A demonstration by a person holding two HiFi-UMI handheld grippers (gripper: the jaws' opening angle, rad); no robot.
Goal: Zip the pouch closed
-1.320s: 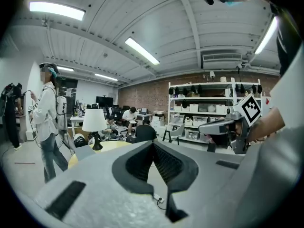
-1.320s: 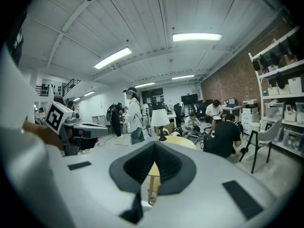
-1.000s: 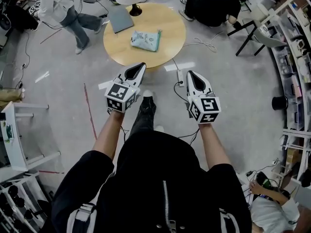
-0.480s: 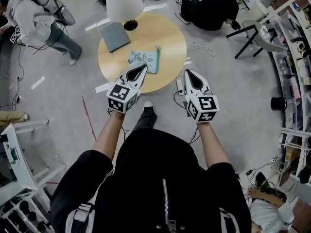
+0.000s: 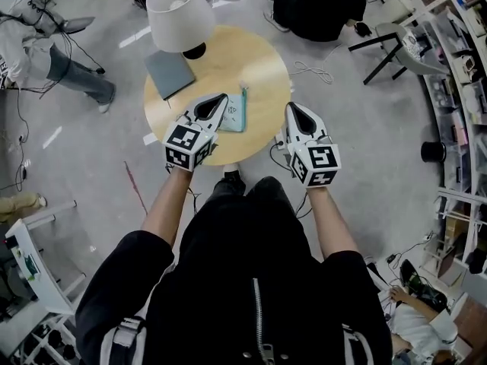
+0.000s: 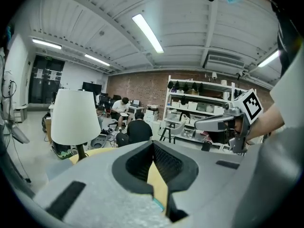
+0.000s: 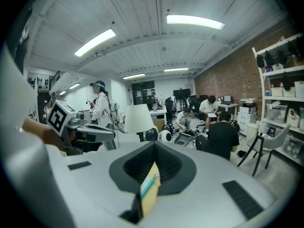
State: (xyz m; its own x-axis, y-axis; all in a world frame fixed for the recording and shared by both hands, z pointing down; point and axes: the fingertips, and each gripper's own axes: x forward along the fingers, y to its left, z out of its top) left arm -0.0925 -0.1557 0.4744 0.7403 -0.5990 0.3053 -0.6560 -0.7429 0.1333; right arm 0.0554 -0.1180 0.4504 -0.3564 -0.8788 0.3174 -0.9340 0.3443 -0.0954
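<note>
Zipping apparently not yet begun; pale teal fabric pouch (image 5: 235, 113) lies flat on round wooden table (image 5: 259, 59); left gripper (image 5: 222, 97) and right gripper (image 5: 292, 106) hover near it, jaws closed, empty.

pouch (image 5: 234, 116) on table (image 5: 262, 67) | lamp (image 5: 177, 14) behind-left | notebook (image 5: 169, 73) left of pouch
</note>
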